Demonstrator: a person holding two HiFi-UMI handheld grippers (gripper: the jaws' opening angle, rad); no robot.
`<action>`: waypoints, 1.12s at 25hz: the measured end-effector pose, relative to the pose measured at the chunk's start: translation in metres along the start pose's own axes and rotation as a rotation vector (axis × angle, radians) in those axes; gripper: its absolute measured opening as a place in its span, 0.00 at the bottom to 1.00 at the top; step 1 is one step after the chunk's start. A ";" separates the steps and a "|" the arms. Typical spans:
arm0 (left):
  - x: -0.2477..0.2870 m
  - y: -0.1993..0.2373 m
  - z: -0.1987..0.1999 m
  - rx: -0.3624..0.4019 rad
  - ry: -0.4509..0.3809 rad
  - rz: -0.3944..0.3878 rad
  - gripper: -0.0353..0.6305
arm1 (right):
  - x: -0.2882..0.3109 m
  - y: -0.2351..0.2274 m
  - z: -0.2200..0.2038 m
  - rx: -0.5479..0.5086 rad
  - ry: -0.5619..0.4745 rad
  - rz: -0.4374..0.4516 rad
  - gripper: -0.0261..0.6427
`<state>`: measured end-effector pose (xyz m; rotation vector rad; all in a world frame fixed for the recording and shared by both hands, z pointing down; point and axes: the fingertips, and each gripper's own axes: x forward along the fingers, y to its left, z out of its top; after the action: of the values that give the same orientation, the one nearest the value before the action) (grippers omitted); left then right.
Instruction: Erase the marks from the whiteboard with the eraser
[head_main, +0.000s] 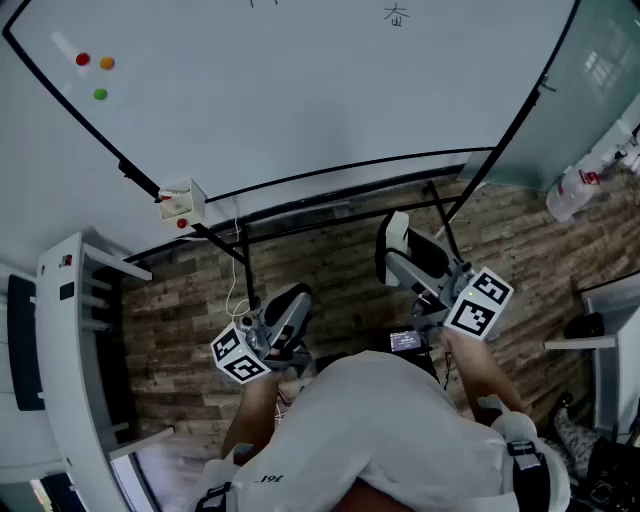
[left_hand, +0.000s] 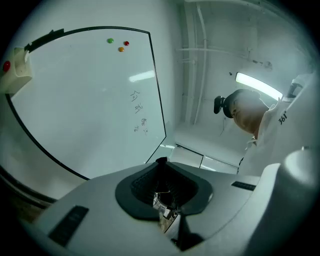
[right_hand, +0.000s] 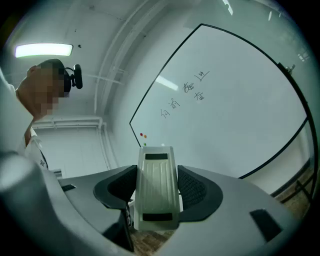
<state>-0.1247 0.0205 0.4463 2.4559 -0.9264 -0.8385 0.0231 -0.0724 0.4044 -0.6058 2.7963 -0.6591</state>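
The whiteboard fills the top of the head view, with handwritten marks near its upper edge. My right gripper is held low, in front of the board's bottom rail, and is shut on a white eraser. In the right gripper view the eraser sits upright between the jaws of my right gripper, and the marks show on the board beyond. My left gripper is shut and holds nothing; in the left gripper view my left gripper faces the board's marks.
Three coloured magnets stick to the board's upper left. A small white box hangs on its lower frame. The board's stand legs rise from a wooden floor. A white shelf unit stands left, and a plastic bag and a white table right.
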 end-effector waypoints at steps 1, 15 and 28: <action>-0.002 0.000 0.000 -0.001 -0.002 0.003 0.09 | 0.001 0.001 -0.001 -0.001 0.007 0.002 0.44; -0.022 -0.009 -0.002 -0.002 -0.023 0.038 0.09 | 0.006 0.009 -0.003 -0.064 0.027 -0.032 0.44; -0.092 0.009 0.045 0.020 -0.012 0.033 0.09 | 0.072 0.069 -0.016 -0.248 0.024 -0.070 0.44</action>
<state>-0.2134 0.0717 0.4535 2.4482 -0.9819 -0.8375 -0.0693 -0.0410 0.3794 -0.7475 2.9144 -0.3340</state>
